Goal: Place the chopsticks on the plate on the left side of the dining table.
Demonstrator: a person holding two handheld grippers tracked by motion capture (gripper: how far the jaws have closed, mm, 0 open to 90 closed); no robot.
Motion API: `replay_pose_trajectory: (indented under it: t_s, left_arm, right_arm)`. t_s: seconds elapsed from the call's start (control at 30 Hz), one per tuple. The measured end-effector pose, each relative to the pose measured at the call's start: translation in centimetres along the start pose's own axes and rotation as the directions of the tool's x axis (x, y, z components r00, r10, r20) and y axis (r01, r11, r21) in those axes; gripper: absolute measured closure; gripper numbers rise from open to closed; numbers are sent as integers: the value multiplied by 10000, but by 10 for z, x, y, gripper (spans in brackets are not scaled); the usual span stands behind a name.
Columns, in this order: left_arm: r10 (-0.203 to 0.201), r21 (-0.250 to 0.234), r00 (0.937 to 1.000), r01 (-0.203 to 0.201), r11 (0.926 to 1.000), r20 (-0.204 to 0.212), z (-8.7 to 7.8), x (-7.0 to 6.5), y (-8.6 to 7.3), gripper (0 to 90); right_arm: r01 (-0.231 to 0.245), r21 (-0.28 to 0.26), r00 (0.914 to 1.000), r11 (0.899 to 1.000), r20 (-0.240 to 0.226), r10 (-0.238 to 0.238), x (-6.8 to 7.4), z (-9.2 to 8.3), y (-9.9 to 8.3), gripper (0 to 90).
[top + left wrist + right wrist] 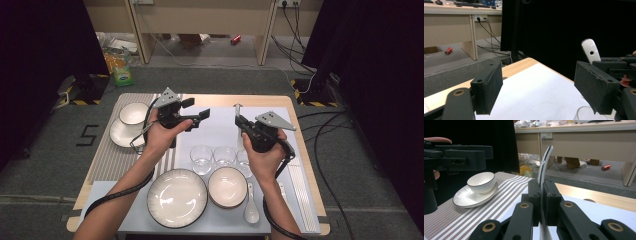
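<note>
High view, looking down on the tabletop [300, 107]: nearest the person sat a large white plate [177, 197], a smaller bowl [227, 187] to its right, and a white soup spoon [251, 206] lying flat beside that bowl. Just beyond them stood three clear glasses [201, 159] in a row. Above the glasses, two hands each held a claw in the air. The left claw [196, 111] pointed to the right, its jaws spread wide with nothing between them. The right claw [239, 121] was nearly closed, its jaws clamped on a second white spoon [238, 108], which stood upright with its handle end raised above the white mat [220, 127]. Farther off, at the left on a striped mat [112, 157], a white cup [133, 114] rested on a saucer [119, 135].

Right gripper view showed the spoon [544, 165] pinched edge-on between the pads, curving upward, with the cup and saucer beyond it to the left. Left gripper view showed the open jaws over the white mat, and the held spoon's handle tip [590, 51] farther off at the right.
</note>
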State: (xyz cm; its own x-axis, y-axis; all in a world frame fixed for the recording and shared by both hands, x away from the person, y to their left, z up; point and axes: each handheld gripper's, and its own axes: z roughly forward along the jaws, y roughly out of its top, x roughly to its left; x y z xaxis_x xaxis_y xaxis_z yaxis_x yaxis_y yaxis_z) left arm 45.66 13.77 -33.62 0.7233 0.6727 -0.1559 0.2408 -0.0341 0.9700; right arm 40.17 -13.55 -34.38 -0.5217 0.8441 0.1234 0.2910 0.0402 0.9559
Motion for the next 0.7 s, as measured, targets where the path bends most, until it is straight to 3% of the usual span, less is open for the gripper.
replay_pose_trajectory:
  t_s: [0.7]
  left_arm:
    - [-51, -2, 9999, 51, 10000, 150, 4, -3, 1, 221]
  right_arm:
    - [71, -20, 10000, 10000, -18, -71, 0, 2, 2, 859]
